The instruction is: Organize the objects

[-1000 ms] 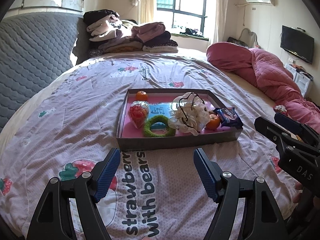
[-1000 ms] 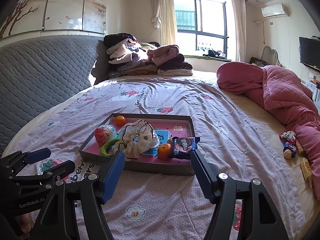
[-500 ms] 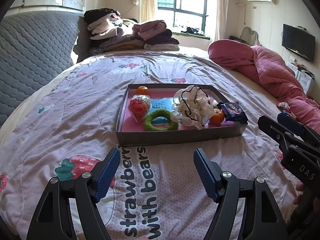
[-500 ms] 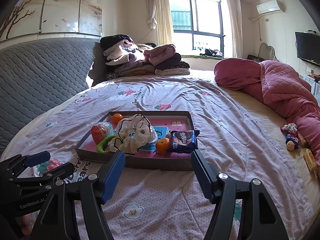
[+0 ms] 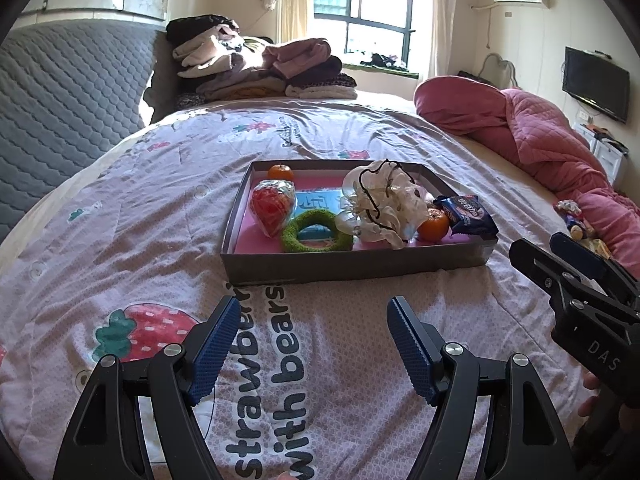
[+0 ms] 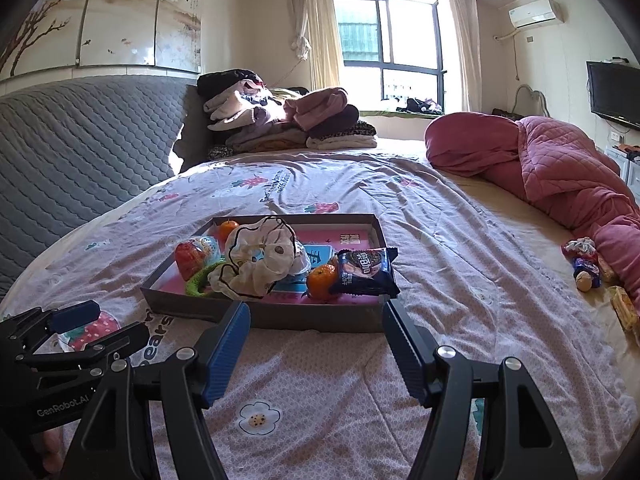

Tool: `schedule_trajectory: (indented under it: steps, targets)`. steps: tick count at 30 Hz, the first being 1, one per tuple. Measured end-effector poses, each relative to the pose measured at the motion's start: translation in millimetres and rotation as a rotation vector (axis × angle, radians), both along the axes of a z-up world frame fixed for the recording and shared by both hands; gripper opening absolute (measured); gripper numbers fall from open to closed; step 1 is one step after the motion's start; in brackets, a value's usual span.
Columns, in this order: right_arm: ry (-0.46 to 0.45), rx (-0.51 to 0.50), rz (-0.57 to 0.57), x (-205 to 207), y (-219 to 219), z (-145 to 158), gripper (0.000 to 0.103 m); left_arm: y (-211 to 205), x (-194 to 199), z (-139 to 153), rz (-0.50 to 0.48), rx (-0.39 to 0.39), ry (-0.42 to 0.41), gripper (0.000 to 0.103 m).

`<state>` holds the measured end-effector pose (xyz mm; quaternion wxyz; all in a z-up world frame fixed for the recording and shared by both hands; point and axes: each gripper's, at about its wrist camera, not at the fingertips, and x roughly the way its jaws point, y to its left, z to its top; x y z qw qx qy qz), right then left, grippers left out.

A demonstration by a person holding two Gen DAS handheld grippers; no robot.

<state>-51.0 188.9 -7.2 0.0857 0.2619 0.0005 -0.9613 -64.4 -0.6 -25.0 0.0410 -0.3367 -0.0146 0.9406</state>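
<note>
Only from right wrist: painted blossom panels (image 6: 100, 16) above grey headboard (image 6: 80, 148). Both grippers (image 5: 312, 344) (image 6: 316, 344) released, empty, over strawberry bedspread (image 5: 120, 208); shallow box (image 5: 352, 266) beyond.

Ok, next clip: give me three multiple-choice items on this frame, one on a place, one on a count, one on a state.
1. Where does the cookie packet lie?
A. at the tray's right end
B. on the folded clothes
C. under the pink quilt

2. How many oranges are in the tray?
A. one
B. two
C. four

3. How do the right tongs stand?
A. shut on the green ring
B. shut, empty
C. open, empty

Answers: A, it leans over the right rim; B, one far-left, one beside the packet; C, only bedsheet shows between them.
</note>
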Motion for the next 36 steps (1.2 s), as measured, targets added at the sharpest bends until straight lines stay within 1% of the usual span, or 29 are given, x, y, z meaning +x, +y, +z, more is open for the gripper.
schedule_trajectory:
  steps: [19, 29, 36]
  targets:
    - [-0.03, 0.022, -0.001, -4.6, -2.8, -24.6, 0.068, 2.4, -7.5, -22.0, -0.014, 0.011, -0.027, 0.077]
    - [-0.037, 0.021, -0.003, -6.9, -2.6, -28.9, 0.068, -0.2, -8.8, -27.5, -0.009, 0.016, -0.025, 0.077]
    - [-0.041, 0.039, 0.003, -6.6, -6.1, -34.5, 0.068, -1.5, -11.3, -32.2, -0.009, 0.013, -0.023, 0.077]
